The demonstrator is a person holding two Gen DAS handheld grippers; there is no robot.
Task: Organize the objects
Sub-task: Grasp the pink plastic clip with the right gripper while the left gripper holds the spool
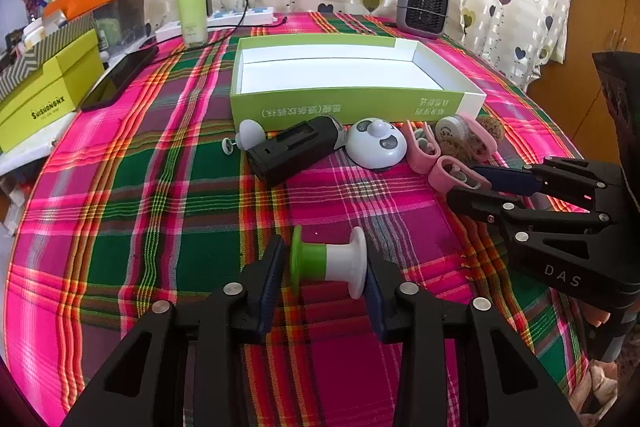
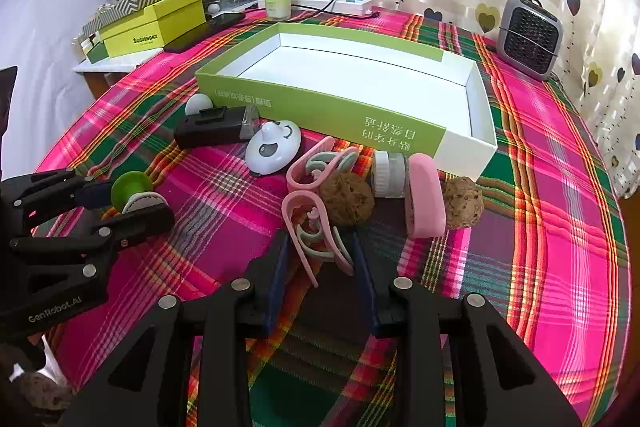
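**Guide:** Green-and-white spool-shaped piece point(image 1: 328, 263) lies on its side on the plaid cloth point(image 1: 160, 227), between the spread fingers of your left gripper point(image 1: 326, 271); whether the pads touch it, I cannot tell.

**Operator:** And my right?

**Guide:** Your right gripper point(image 2: 320, 255) straddles a pink clip point(image 2: 310, 227), jaws apart, not yet pinching. Both grasps look about to begin. Next, you'd close on each piece and carry it to the open green-and-white box point(image 1: 352, 107), which stands empty beyond the cluttered row.

**Operator:** Any writing?

**Guide:** "DAS" and "GenRobot.AI" on the grippers; upside-down Chinese print on the box; a yellow-green carton point(image 2: 160, 23) with lettering too small to read.
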